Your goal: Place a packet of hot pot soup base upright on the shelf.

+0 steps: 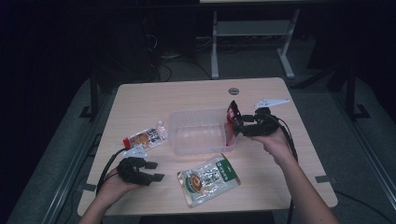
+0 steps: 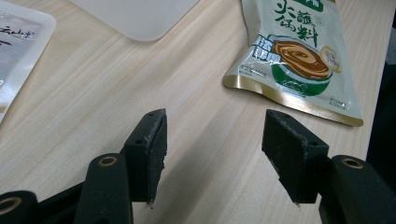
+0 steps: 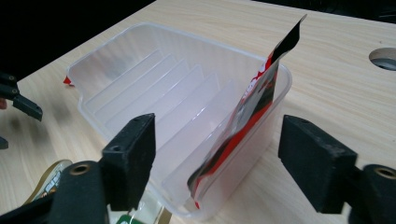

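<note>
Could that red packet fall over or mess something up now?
Maybe. The red packet stands on edge, leaning on the tub wall with its top above the rim, and the right hand-held gripper has open jaws on either side of it, so a bump while backing away could tip it out. The tub looks light and might slide too.

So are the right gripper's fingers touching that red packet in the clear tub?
Apart. The right gripper view shows bare space between each of the fingers and the red packet, which leans on the clear tub's wall.
</note>
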The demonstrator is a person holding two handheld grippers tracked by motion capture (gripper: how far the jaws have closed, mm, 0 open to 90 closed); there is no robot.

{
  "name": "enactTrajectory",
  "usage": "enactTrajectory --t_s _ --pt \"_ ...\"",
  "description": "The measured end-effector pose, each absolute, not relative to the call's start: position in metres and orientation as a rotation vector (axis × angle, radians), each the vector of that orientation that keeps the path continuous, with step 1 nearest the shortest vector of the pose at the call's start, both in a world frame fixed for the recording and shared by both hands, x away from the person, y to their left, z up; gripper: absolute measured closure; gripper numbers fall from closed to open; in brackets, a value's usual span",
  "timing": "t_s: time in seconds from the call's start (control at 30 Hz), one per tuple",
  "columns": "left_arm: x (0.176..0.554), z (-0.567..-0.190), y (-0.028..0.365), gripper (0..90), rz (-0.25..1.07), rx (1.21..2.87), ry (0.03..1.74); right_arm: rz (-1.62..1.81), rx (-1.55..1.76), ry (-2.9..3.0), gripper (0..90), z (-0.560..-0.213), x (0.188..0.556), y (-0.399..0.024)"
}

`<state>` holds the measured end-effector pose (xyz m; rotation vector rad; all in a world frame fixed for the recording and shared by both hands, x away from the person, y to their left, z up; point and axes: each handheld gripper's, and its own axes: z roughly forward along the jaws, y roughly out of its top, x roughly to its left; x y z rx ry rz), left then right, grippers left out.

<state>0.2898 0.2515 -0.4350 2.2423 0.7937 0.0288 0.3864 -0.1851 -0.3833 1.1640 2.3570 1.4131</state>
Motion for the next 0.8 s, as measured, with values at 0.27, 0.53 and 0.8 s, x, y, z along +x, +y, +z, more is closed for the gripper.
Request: enactTrajectory --t_s 0.27,0.53,0.8 --pt "0.289 -0.433 0.252 38.5 0.043 2.242 0.785 1.359 1.157 2.375 20.7 -0.380 0.371 -0.196" --pt "0.288 -0.433 0.251 35.6 0.048 2.247 0.789 1.320 1.130 2.397 19.5 -0.384 0.349 -0.217" --pt "0.287 -0.434 0.249 32.6 0.060 2.261 0.771 1.315 1.106 2.432 18.7 -0.396 0.330 -0.225"
